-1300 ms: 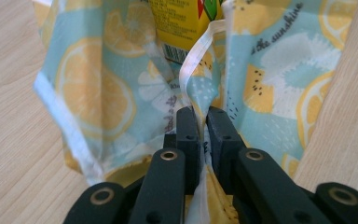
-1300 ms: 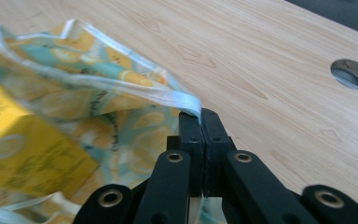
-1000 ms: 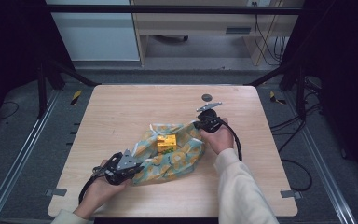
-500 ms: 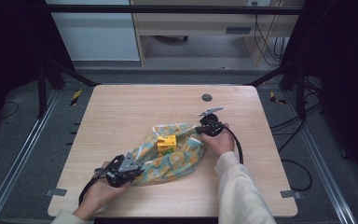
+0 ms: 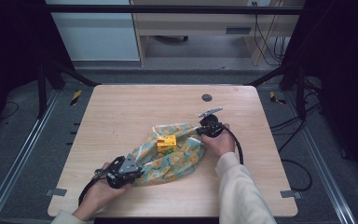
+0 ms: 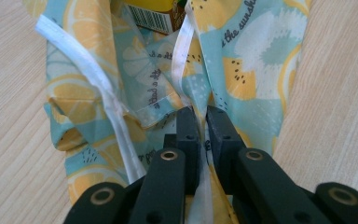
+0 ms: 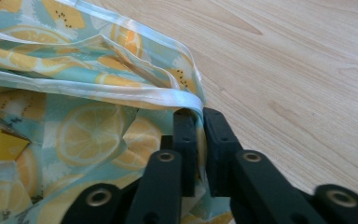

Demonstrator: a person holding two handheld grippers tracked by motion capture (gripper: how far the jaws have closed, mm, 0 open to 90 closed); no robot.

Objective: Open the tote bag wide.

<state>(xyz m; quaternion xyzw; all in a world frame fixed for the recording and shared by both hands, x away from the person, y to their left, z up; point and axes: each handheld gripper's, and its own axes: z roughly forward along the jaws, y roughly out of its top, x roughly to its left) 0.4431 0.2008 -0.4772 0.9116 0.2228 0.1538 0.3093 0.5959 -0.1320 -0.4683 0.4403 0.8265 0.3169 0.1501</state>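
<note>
Between the two black jaws of the left gripper (image 6: 199,121), a fold of thin cloth printed with orange and lemon slices on pale blue (image 6: 242,60) is pinched tight, the jaws nearly together with only the fabric and its white hem tape between them. Seen from above, this gripper (image 5: 133,169) sits at the near left end of the cloth (image 5: 186,156), held in the person's left hand (image 5: 98,193).

At the far right end, the right gripper (image 7: 199,122) has its jaws around the white-edged rim of the same cloth. These jaws have just been opening a little, yet the fabric still sits squeezed in the narrow gap between them. From above, this gripper (image 5: 204,130) is held in the right hand (image 5: 220,142), with a cream sleeve (image 5: 242,191) behind it.

Lying on the middle of the cloth is a small yellow cardboard box (image 5: 166,143), its barcode side just visible in the left gripper view (image 6: 151,11). The cloth rests loosely bunched on a pale wooden table (image 5: 121,112), with a small dark round disc (image 5: 207,97) farther back, well apart.

Likely risks: if the right jaws loosen further, the slippery hem could slide free and that end would drop. If the two ends are lifted unevenly, the box could roll off the sagging fabric onto the table.
</note>
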